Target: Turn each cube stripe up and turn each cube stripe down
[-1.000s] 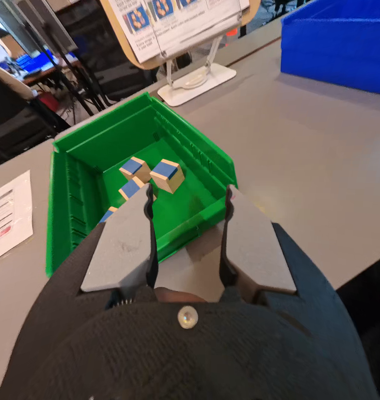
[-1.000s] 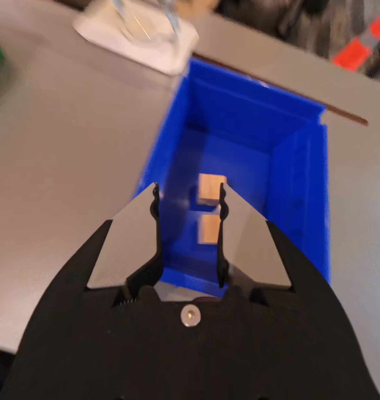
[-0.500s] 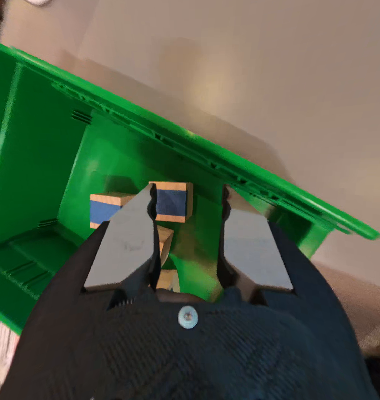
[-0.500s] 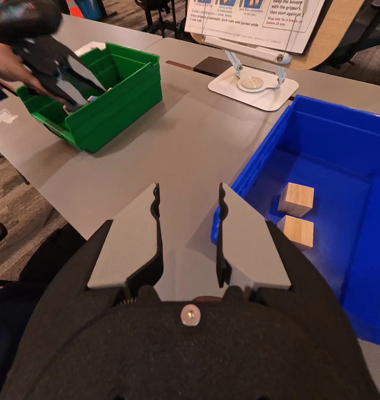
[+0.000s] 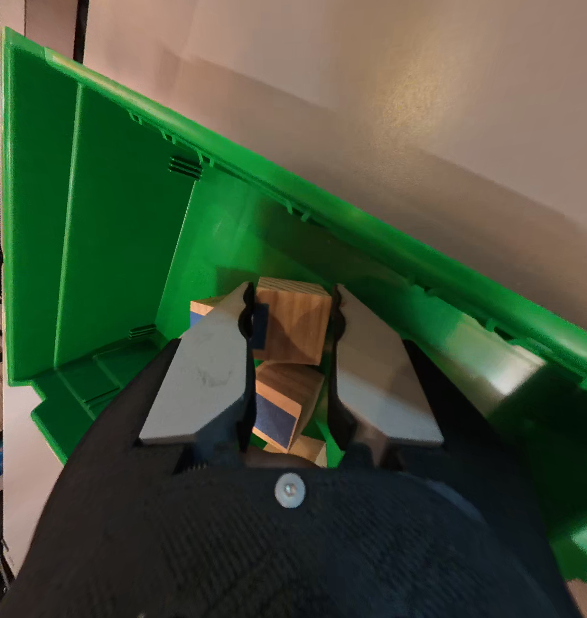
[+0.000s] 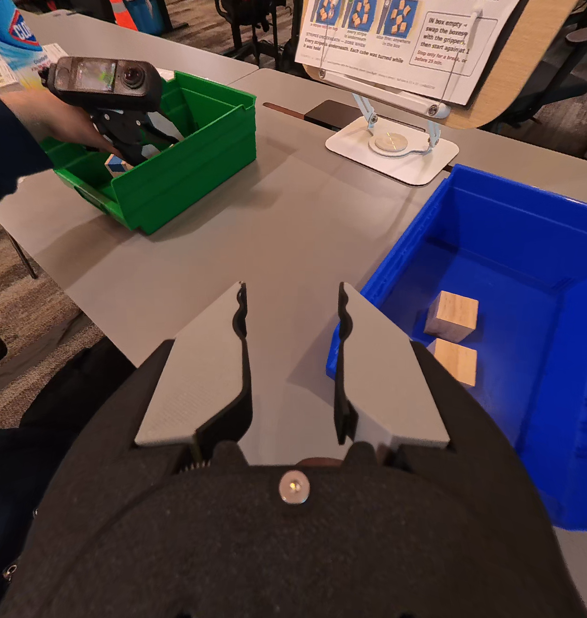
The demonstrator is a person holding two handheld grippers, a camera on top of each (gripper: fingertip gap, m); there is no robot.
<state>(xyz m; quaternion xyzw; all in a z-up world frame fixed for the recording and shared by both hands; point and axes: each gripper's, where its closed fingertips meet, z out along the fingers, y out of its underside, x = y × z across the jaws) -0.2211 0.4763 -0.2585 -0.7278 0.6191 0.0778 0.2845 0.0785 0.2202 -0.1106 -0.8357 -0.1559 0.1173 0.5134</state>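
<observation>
My left gripper reaches down into the green bin. It is shut on a wooden cube, with a pad against each side. The cube's blue stripe faces the left pad and a plain wood face points at the camera. A second striped cube lies below it, and a third peeks out behind the left finger. My right gripper is open and empty over the grey table, left of the blue bin. Two plain-faced cubes lie in that bin.
In the right wrist view the green bin stands at the far left, with a hand holding the left gripper in it. A white stand with an instruction sheet is at the back. The table's near edge runs below the left side.
The left gripper dropped deeper into the green bin and its pads closed on the cube, whose stripe was facing the camera. The right gripper swung away from the blue bin and steadied over the table.
</observation>
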